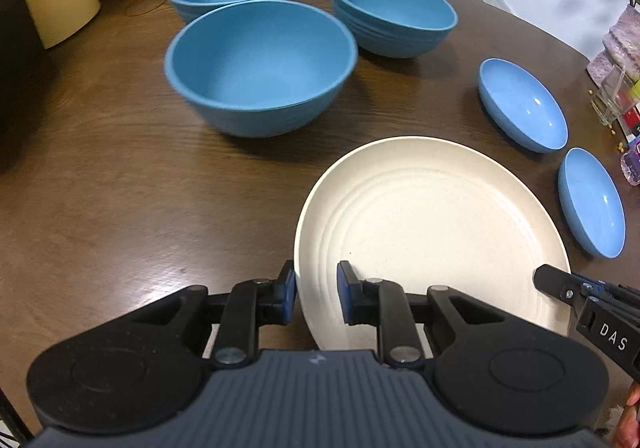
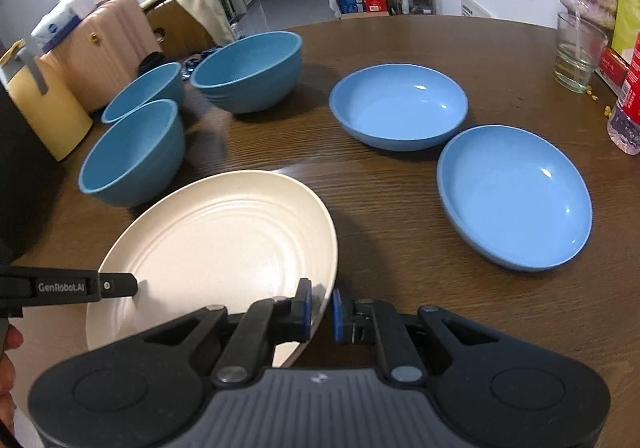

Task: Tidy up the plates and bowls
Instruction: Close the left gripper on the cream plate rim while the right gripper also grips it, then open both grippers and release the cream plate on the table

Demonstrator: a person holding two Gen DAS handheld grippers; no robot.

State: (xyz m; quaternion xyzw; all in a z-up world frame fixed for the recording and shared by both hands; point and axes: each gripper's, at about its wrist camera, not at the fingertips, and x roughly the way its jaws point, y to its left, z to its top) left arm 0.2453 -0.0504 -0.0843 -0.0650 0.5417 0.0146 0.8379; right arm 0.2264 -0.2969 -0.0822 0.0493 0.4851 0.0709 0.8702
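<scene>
Risk: the cream plate [image 1: 432, 232] could tip or slip, being pinched only at opposite rims. The left gripper [image 1: 316, 294] and right gripper [image 2: 322, 312], both narrow, clamp those rims. Beyond the plate stand three deep bowls [image 1: 260, 68]; two shallow bowls [image 2: 514, 194] lie to its right.

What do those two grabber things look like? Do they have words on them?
Both tongs, left and right, are black plastic with blue pads on their fingertips, silver pivot screws, round black discs on each side and a ribbed grey body. White letters read "DAS" on one side piece and "GenRobot.AI" on another. No cables or sleeves show.
</scene>
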